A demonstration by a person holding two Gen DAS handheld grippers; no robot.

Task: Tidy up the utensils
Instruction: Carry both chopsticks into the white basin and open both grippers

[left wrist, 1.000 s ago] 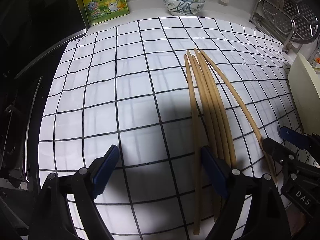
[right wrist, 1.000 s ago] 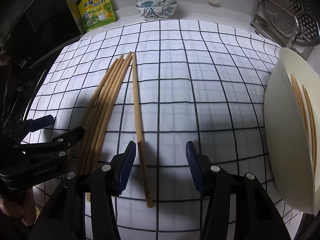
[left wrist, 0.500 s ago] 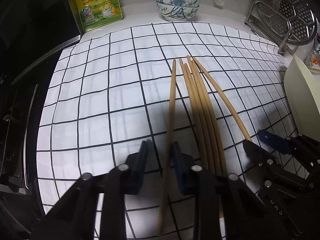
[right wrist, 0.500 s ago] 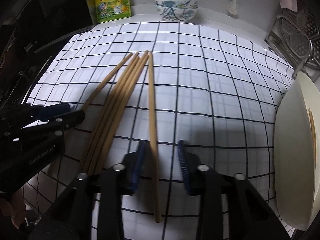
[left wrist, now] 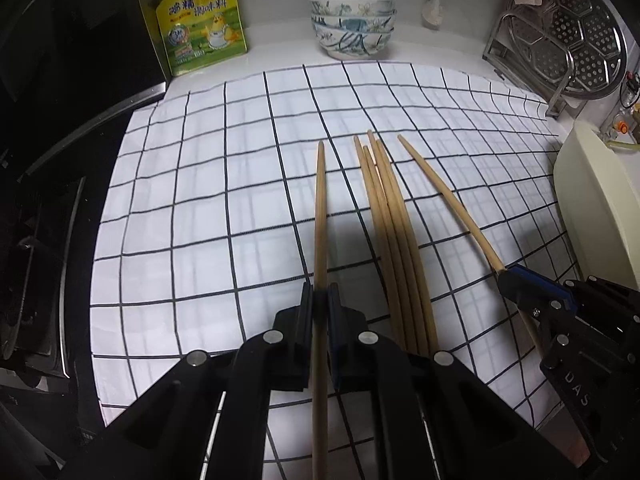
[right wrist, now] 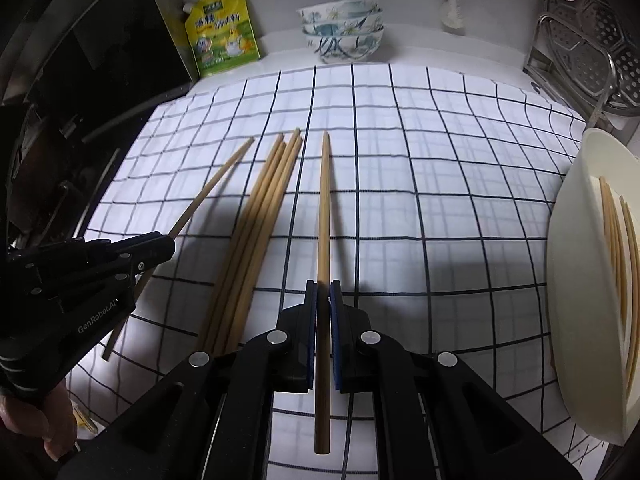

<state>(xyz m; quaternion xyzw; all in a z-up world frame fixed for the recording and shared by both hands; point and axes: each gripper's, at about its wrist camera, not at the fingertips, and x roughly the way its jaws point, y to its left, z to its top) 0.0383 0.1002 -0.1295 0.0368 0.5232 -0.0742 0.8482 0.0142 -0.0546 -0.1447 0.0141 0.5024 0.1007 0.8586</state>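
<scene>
Both pairs of jaws are seen pressed onto wood: in the left wrist view the left gripper (left wrist: 321, 300) is closed on a single long pale wooden chopstick (left wrist: 320, 216), which runs up the middle of the frame from the bottom edge, and in the right wrist view the right gripper (right wrist: 323, 296) is closed on another single wooden chopstick (right wrist: 323, 208) lying along the centre line.

In the left wrist view, a dark stove surface (left wrist: 60, 160) is seen at the far left, and a yellow-green seasoning pouch (left wrist: 200, 20) stands at upper left. A white cloth with a black grid (left wrist: 200, 220) covers the desk across the centre. A stack of white bowls with blue floral pattern (left wrist: 352, 24) sits at top centre. Just right of the held chopstick, a bundle of four loose wooden chopsticks (left wrist: 392, 232) lies on the cloth. Further right, the right gripper's chopstick is seen angled toward lower right. A perforated steel steamer rack (left wrist: 568, 40) is at upper right, and a cream plastic basin (left wrist: 600, 208) at the right edge.

In the right wrist view, the left gripper is seen at lower left, the bundle left of centre, and more chopsticks (right wrist: 620, 264) lie inside the basin at far right.
</scene>
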